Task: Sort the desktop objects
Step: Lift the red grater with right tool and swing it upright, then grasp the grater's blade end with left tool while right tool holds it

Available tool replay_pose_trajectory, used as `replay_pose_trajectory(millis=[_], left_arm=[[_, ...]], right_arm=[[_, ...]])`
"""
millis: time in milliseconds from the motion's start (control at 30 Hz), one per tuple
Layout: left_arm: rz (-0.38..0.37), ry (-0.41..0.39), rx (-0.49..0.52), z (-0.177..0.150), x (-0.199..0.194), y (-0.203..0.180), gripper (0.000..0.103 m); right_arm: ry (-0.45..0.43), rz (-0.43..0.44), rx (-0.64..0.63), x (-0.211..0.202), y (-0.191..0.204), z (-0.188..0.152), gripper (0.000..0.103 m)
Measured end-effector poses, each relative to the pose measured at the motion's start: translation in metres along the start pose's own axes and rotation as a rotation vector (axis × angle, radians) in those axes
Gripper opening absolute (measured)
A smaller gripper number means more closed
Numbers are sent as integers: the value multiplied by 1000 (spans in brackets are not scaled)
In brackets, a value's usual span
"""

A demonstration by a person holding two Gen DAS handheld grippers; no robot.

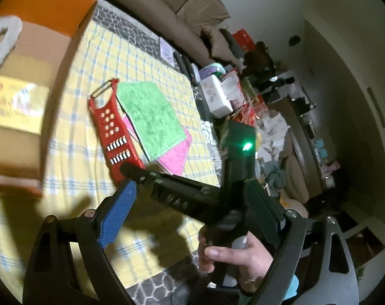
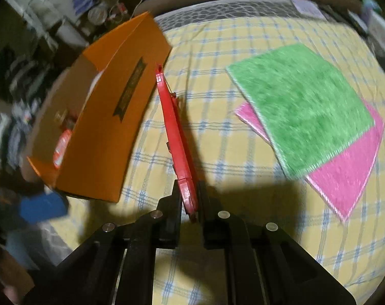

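My right gripper (image 2: 189, 190) is shut on the handle end of a red grater (image 2: 175, 132) and holds it edge-up above the yellow checked cloth (image 2: 217, 152), beside the orange box (image 2: 108, 127). In the left wrist view the grater (image 1: 113, 129) shows its flat side, with my right gripper (image 1: 131, 170) at its near end. A green cloth (image 2: 299, 104) lies on a pink cloth (image 2: 345, 175) to the right. My left gripper (image 1: 192, 208) is open and empty, above the table's near side.
The orange box (image 1: 39, 50) holds a white tape roll (image 1: 1, 38) and a yellow packet (image 1: 16, 101). A white tissue box (image 1: 217, 96) and clutter stand past the far table edge. A sofa (image 1: 167, 7) runs behind the table.
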State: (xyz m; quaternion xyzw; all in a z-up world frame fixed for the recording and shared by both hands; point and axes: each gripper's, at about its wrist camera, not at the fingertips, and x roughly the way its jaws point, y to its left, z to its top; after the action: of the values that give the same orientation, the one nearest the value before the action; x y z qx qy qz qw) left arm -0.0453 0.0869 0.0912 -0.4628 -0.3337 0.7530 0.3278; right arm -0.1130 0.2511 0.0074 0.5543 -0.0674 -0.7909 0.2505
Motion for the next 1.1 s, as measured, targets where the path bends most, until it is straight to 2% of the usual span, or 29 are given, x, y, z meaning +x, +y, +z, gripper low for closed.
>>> replay_pose_trajectory(millis=[167,267,467,633,733,800,900,967,1100], left_arm=[[14,-33,-16,-1,22,-8,89],[19,-69,-79,7,39,2,96],[88,-51,-226,21,80,35,97],[154,-29,-268,29,101,56,97],[153,-14,-287,35,108,62,94],[152,-8,-274,37,110,61,86],[166,11,-242,40,109,58,64],[190,21,-227,41,107,57,42],[185,13,-205,43,98,51,43]], right_arm=[[-3,114,155,-12,-40,-7,9],[-5,180,221,-16,-57,-12,9],[-1,334,331,-17,-77,-18,9],[-15,393,355,-22,-77,-13,9],[-12,394,327,-24,-67,-9,9],[-6,389,302,-24,-60,-8,9],[-1,370,269,-25,-51,-7,9],[-6,357,254,-26,-47,-5,10],[-24,340,234,-31,-42,-3,10]])
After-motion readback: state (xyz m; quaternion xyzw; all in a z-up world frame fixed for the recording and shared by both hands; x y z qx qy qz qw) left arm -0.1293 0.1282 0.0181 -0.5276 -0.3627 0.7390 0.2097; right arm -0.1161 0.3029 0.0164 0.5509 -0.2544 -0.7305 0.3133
